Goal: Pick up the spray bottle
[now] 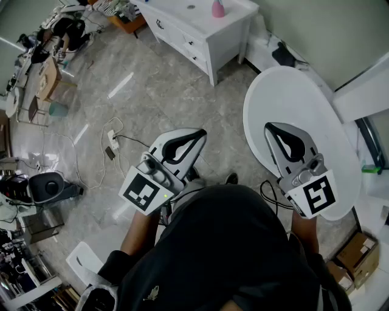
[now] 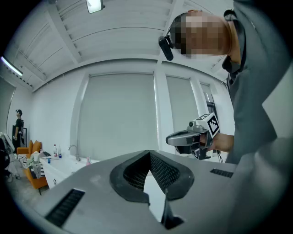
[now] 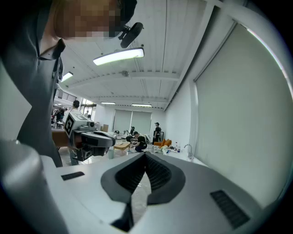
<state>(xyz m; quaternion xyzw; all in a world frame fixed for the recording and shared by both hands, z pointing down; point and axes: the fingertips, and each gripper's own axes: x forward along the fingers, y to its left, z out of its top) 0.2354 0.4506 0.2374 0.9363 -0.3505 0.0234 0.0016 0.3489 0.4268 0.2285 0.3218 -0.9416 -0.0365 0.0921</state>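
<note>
A pink bottle (image 1: pixel 217 8) stands on the white sink cabinet (image 1: pixel 182 18) at the far top of the head view; its spray head is too small to make out. In the left gripper view it is a tiny pink shape (image 2: pixel 88 161) far ahead. My left gripper (image 1: pixel 200 132) is held over the floor, jaws shut with nothing between them (image 2: pixel 149 152). The right gripper (image 1: pixel 268 126) hovers over the near part of a round white table (image 1: pixel 304 97), also shut and empty (image 3: pixel 145 154). Both are far from the bottle.
Cables and a power strip (image 1: pixel 112 143) lie on the marble floor to the left. A black device (image 1: pixel 42 185) and clutter line the left edge. A cardboard box (image 1: pixel 358 255) sits at the lower right. People are in the room's far end (image 3: pixel 135 139).
</note>
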